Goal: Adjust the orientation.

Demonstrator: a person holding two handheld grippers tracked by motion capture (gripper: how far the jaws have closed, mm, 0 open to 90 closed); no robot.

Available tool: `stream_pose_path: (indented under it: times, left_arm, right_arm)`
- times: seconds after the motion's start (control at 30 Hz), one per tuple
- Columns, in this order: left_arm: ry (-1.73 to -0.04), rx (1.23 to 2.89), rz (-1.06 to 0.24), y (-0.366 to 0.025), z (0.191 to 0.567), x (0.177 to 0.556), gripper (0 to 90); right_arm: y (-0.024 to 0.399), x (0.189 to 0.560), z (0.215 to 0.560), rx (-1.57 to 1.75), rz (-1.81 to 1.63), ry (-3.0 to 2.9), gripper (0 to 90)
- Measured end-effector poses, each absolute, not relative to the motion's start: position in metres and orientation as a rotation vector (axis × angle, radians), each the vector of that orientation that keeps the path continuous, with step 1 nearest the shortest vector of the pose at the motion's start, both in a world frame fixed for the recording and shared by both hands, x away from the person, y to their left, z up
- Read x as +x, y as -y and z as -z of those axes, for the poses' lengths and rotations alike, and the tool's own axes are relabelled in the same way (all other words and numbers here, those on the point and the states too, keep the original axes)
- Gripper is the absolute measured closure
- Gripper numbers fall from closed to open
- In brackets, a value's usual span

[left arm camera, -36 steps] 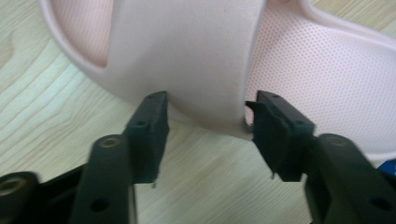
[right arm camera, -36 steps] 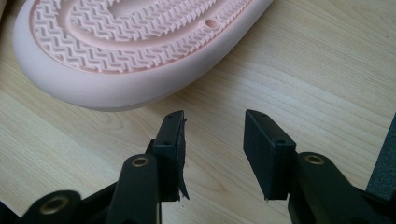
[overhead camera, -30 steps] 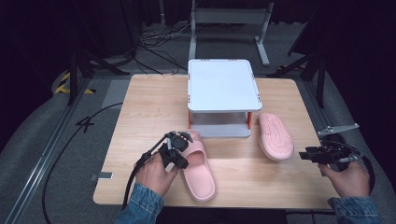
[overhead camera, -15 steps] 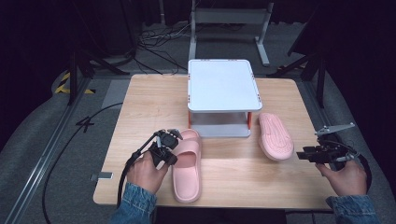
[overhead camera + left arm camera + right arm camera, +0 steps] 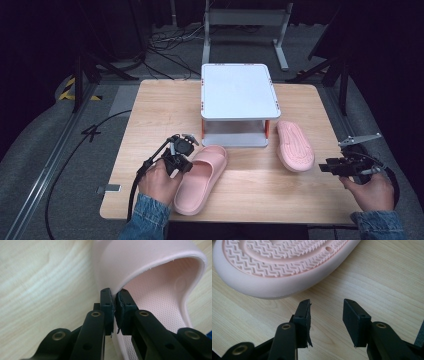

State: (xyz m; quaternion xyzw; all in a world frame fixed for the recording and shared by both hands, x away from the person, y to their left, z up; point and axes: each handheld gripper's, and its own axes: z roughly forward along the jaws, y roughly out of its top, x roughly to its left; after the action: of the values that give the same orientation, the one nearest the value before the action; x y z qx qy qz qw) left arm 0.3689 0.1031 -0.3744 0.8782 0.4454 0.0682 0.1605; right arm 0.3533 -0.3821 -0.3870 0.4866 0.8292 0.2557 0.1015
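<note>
The left tongs (image 5: 114, 305) have just pinched the pink slipper's (image 5: 200, 177) thin strap beside the white shelf (image 5: 239, 97), so it could slip out; the right tongs (image 5: 325, 315) gape empty.

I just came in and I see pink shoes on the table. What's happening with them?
A person is working with two pink slippers using a gripper in each hand. The left gripper has just closed its jaws on the strap edge of the upright slipper, pinching it. The other slipper lies upside down, sole up, beside the small white shelf on the wooden table. The right gripper waits near it with open jaws, holding nothing.
</note>
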Motion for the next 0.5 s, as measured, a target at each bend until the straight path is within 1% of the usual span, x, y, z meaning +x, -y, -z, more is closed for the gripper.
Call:
stream_pose_path:
  times: [0.1, 0.17, 0.33, 0.43, 0.47, 0.5]
  left_arm:
    - [-1.262, 2.49, -0.211, -0.101, 0.37, 0.374, 83.7]
    - [-1.278, 2.478, -0.25, -0.097, 0.366, 0.38, 83.8]
    - [-1.277, 2.448, -0.234, -0.092, 0.362, 0.394, 83.9]
    - [-1.285, 2.434, -0.246, -0.09, 0.361, 0.4, 83.9]
    - [-1.299, 2.419, -0.285, -0.089, 0.36, 0.407, 83.9]
    - [-1.31, 2.41, -0.284, -0.088, 0.36, 0.411, 83.9]
  right_arm:
    - [0.384, 0.351, 0.387, 1.439, -0.753, -2.444, 58.2]
    - [0.385, 0.349, 0.387, 1.441, -0.747, -2.44, 58.3]
    - [0.385, 0.346, 0.388, 1.45, -0.747, -2.432, 58.3]
    - [0.387, 0.345, 0.388, 1.447, -0.746, -2.432, 58.3]
    - [0.388, 0.344, 0.388, 1.459, -0.744, -2.424, 58.4]
    - [0.388, 0.343, 0.388, 1.457, -0.741, -2.424, 58.4]
